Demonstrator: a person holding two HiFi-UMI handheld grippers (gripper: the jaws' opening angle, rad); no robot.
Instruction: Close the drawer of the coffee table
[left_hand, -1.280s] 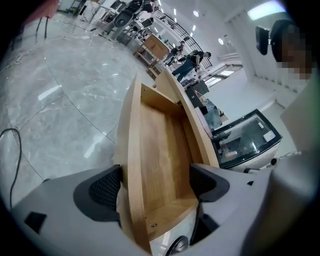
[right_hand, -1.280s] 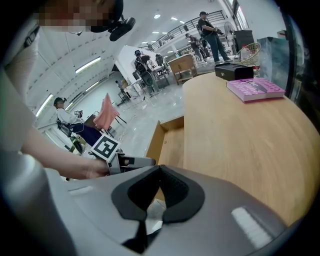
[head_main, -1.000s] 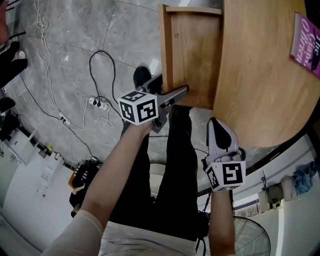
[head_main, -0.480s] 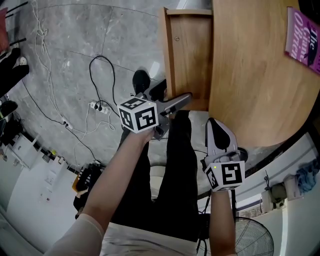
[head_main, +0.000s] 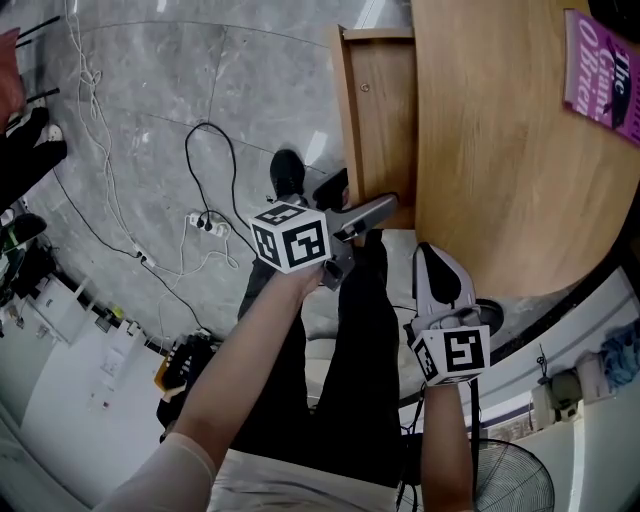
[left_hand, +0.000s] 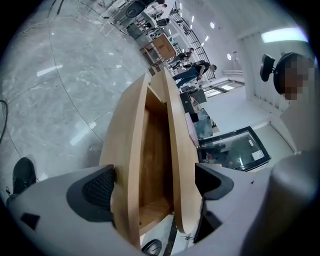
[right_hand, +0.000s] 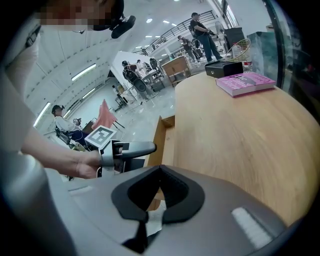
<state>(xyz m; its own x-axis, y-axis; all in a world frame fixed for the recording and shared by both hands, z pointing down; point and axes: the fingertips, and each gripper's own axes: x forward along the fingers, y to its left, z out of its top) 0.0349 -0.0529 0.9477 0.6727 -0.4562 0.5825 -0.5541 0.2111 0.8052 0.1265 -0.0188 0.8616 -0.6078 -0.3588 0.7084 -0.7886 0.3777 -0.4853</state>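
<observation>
Two grippers are in your hands, and only the left gripper (head_main: 380, 211) is at the work. In the head view it reaches toward 1 o'clock from your forearm, and its tip sits at the near end of the drawer (head_main: 381, 120). Its jaws have just been opening and now stand wide apart. In the left gripper view the drawer's outer panel, its hollow and the rim of the tabletop all lie between the pads (left_hand: 97, 192). The left pad is just beside the panel, and you cannot tell whether it touches. The drawer lies at 12 o'clock in the head view, partly pulled out of the round wooden coffee table (head_main: 490, 150) toward 9 o'clock, with its inside open to view. Your right gripper (head_main: 429, 249) hangs at 5 o'clock from the drawer's near end, off the table's edge, pointing toward 12 o'clock. Its jaws meet at the tips with nothing between them. A pink book (head_main: 603, 65) lies on the tabletop at 2 o'clock. A power strip (head_main: 207, 222) and loose cables lie on the grey floor at 9 o'clock.
</observation>
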